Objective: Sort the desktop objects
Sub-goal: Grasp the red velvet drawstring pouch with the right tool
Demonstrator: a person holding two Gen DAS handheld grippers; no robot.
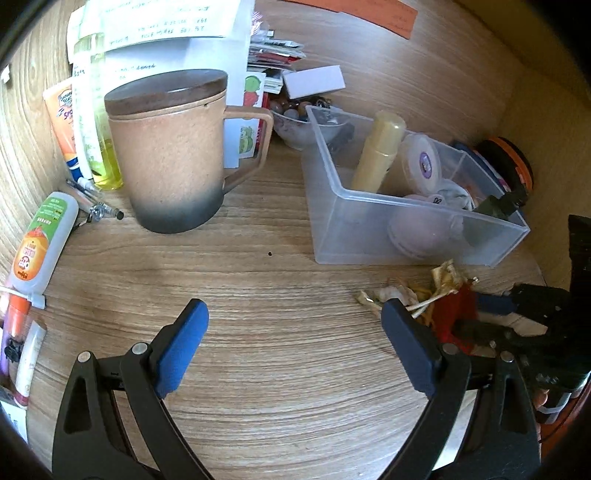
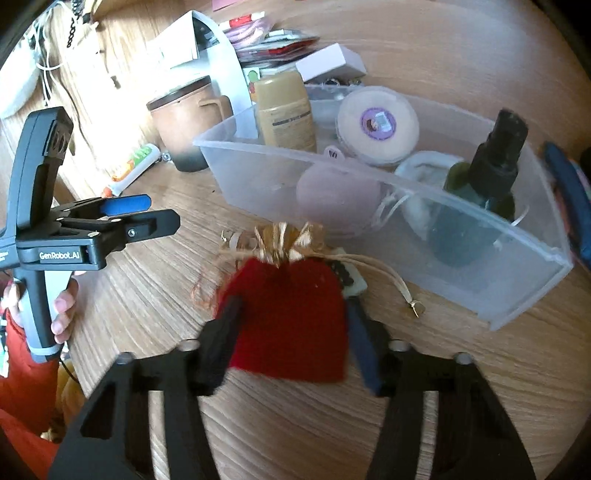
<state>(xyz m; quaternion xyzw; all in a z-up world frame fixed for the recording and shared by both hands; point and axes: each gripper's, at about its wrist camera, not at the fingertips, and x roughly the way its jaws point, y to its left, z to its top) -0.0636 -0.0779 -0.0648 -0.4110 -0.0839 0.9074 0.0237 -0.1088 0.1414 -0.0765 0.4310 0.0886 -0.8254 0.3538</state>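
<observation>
A red drawstring pouch (image 2: 291,314) with a gold top lies on the wooden desk in front of a clear plastic bin (image 2: 517,295). My right gripper (image 2: 291,314) has its fingers on both sides of the pouch and is closed against it. The pouch also shows in the left wrist view (image 1: 452,314), at the right. My left gripper (image 1: 293,321) is open and empty above bare desk; it shows at the left of the right wrist view (image 2: 147,212). The bin (image 1: 332,206) holds a tan bottle (image 1: 376,151), a round white tin (image 1: 423,162), a pink puff (image 1: 417,232) and a dark bottle (image 2: 484,184).
A lidded brown mug (image 1: 170,151) stands left of the bin. Tubes (image 1: 37,240), a yellow bottle (image 1: 99,122) and pens (image 1: 92,203) lie at the left edge. Papers (image 1: 166,33), a small bowl (image 1: 291,125) and a white box (image 1: 314,81) crowd the back.
</observation>
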